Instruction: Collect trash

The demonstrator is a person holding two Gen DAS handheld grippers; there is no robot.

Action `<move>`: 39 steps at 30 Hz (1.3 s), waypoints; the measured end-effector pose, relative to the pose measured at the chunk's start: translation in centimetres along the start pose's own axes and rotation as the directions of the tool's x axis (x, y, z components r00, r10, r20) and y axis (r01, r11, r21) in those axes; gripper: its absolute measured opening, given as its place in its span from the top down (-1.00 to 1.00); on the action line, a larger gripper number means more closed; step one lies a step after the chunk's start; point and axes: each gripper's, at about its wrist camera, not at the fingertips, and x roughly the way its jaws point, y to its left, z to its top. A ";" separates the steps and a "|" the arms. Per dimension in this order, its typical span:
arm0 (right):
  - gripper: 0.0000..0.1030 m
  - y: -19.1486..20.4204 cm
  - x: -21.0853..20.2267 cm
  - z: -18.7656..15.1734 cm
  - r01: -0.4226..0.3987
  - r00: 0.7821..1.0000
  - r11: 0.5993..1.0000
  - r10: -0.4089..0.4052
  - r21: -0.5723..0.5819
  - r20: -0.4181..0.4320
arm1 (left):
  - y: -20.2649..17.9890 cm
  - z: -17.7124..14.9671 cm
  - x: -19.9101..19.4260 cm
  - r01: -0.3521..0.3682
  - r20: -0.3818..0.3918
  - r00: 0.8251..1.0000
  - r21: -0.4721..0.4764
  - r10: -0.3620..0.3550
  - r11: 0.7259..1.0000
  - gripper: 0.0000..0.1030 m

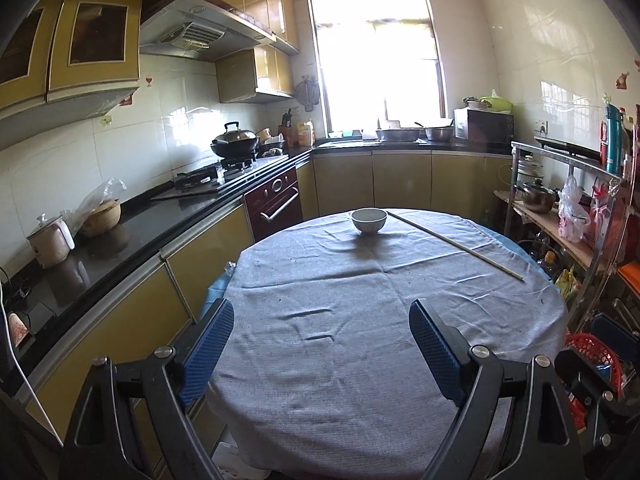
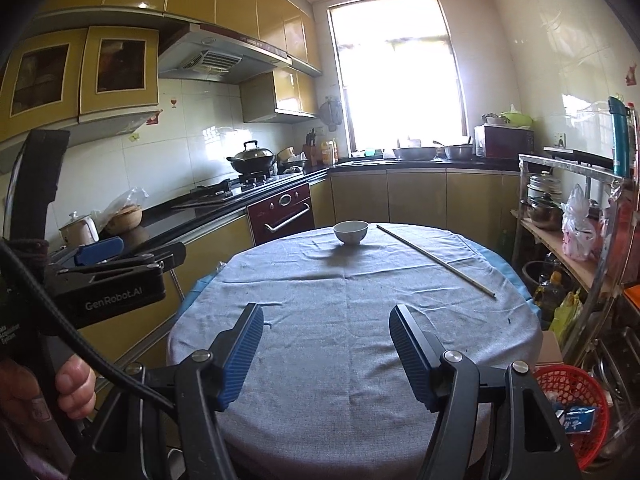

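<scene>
We hold both grippers over the near edge of a round table [image 1: 360, 360] draped in a grey cloth, and neither has anything between its fingers. Our left gripper [image 1: 322, 322] stands spread wide, its blue pads well apart above bare cloth; our right gripper [image 2: 326, 326] is also parted, somewhat less widely, with only cloth showing in the gap. The trash we can make out lies in a red plastic basket [image 2: 576, 384] on the floor just beside the table, low and to the right of the right gripper: a small blue-and-white carton [image 2: 578, 418] rests inside it. On the table itself, well ahead of both grippers, a white bowl [image 1: 369, 220] sits upright near the far edge, and a long thin stick [image 1: 456, 244] lies slanting across the far right part of the cloth, apart from the bowl. From the right wrist view we see the left gripper's black body at the left edge, gripped by a hand [image 2: 74, 384]. Around us is a kitchen: yellow cabinets, a black counter [image 1: 132, 232] along the left wall with a covered wok [image 1: 235, 140] on the stove, a bright window [image 1: 376, 56] at the back, and a metal shelf rack [image 1: 568, 168] crowded with pots and bags on the right.
</scene>
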 end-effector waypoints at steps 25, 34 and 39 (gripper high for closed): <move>-0.34 -0.1 -0.4 -0.4 0.016 1.000 1.000 -0.015 -0.011 0.012 | 0.5 -0.3 0.7 -0.003 -0.023 1.000 -0.014 0.003 1.000 -0.74; -0.34 0.0 -0.3 -0.4 0.014 1.000 1.000 -0.014 -0.016 0.011 | 0.5 -0.4 0.8 -0.001 -0.026 1.000 -0.015 0.000 1.000 -0.74; -0.34 0.0 -0.3 -0.4 0.013 1.000 1.000 -0.013 -0.017 0.012 | 0.4 -0.4 0.7 0.000 -0.027 1.000 -0.016 0.000 1.000 -0.74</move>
